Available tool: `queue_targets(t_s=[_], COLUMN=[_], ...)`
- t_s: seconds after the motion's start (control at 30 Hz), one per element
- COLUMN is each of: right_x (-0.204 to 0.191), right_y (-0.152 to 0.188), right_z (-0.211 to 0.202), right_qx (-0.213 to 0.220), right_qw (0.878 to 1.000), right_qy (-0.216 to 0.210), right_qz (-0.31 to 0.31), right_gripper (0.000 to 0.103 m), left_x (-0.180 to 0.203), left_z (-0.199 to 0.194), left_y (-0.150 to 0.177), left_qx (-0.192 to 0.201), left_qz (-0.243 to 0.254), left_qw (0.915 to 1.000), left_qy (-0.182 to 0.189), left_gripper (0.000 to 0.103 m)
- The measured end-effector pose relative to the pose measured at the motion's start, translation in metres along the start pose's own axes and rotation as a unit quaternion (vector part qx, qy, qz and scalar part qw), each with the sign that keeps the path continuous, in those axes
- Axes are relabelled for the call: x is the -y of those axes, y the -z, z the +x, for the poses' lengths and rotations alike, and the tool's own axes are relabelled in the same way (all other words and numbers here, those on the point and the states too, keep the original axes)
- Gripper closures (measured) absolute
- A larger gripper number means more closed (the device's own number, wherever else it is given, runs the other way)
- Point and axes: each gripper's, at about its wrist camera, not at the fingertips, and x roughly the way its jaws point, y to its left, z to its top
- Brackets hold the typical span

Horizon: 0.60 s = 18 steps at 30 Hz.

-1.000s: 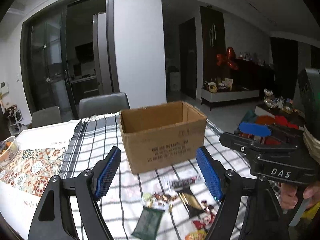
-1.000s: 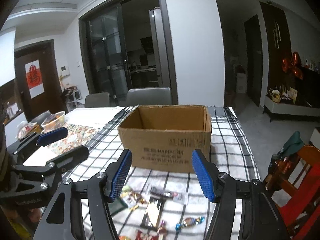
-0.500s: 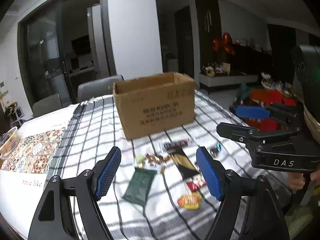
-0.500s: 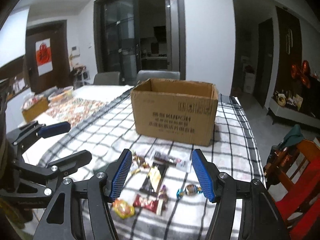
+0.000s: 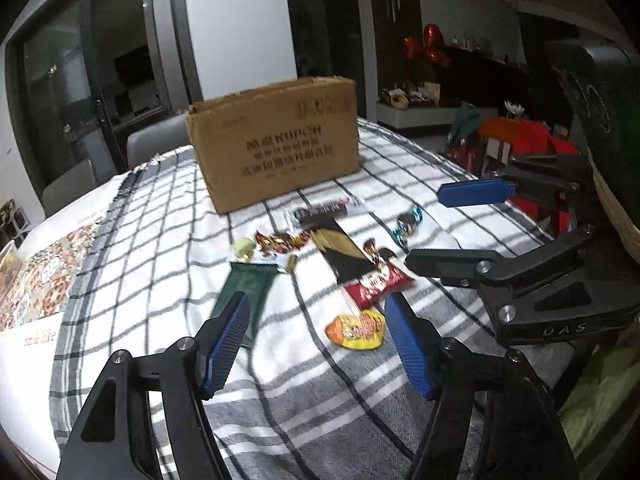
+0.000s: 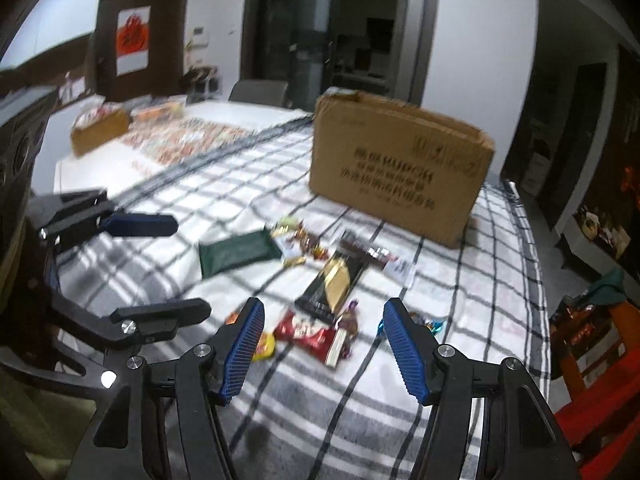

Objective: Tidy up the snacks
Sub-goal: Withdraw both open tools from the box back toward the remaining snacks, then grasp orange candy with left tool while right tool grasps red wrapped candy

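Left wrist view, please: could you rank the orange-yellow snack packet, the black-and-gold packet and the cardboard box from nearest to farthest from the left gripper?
1. Orange-yellow snack packet: just ahead of the left gripper, near its right-hand jaw.
2. Black-and-gold packet: mid-cloth, farther up the picture.
3. Cardboard box: at the back, behind all the snacks.

We see a matt brown cardboard box at twelve o'clock on woven checked cloth, glossy foil snack wrappers before it.
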Motion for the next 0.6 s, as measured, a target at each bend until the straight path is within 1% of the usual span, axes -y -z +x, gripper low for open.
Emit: queue_targets(t_s=[0.2,0.23,0.3,0.37,0.43,0.5,0.53,0.6], right_x=[-0.003,-0.003,-0.003,-0.003,-0.004,-0.004,-0.004,-0.004], right_y=[0.007,0.008,0.01,0.011,0.012,0.013,0.014,0.015], right_z=[0.02,0.023,0.03,0.037,0.043,0.048,0.051,0.055], right_qx=[-0.024,-0.027,-0.034,-0.041,-0.043,-0.048,-0.052,-0.056], right_qw=[0.998,0.998,0.996,0.995,0.994,0.992,0.992,0.991], right_qy=[-0.01,-0.012,-0.015,-0.026,-0.035,-0.041,-0.047,-0.054], right_qz=[-0.053,-0.063,-0.077,-0.087,-0.098,-0.105,-0.108,-0.111], right_gripper=[0.042,0.045,0.046,0.049,0.05,0.051,0.055,0.056], left_x=[0.002,0.002,0.002,0.001,0.0,0.0,0.0,-0.001], left_z=[0.024,0.028,0.035,0.04,0.045,0.05,0.052,0.056], left_y=[0.01,0.011,0.013,0.014,0.014,0.016,0.016,0.017], left_qx=[-0.031,-0.036,-0.044,-0.048,-0.052,-0.059,-0.061,-0.067], left_qz=[-0.008,-0.009,-0.013,-0.015,-0.017,-0.018,-0.02,-0.025], left_qw=[0.9992,0.999,0.9985,0.9982,0.9977,0.9972,0.997,0.996], left_qy=[0.022,0.024,0.03,0.033,0.04,0.043,0.044,0.055], left_gripper=[0.041,0.042,0.044,0.045,0.048,0.049,0.05,0.054])
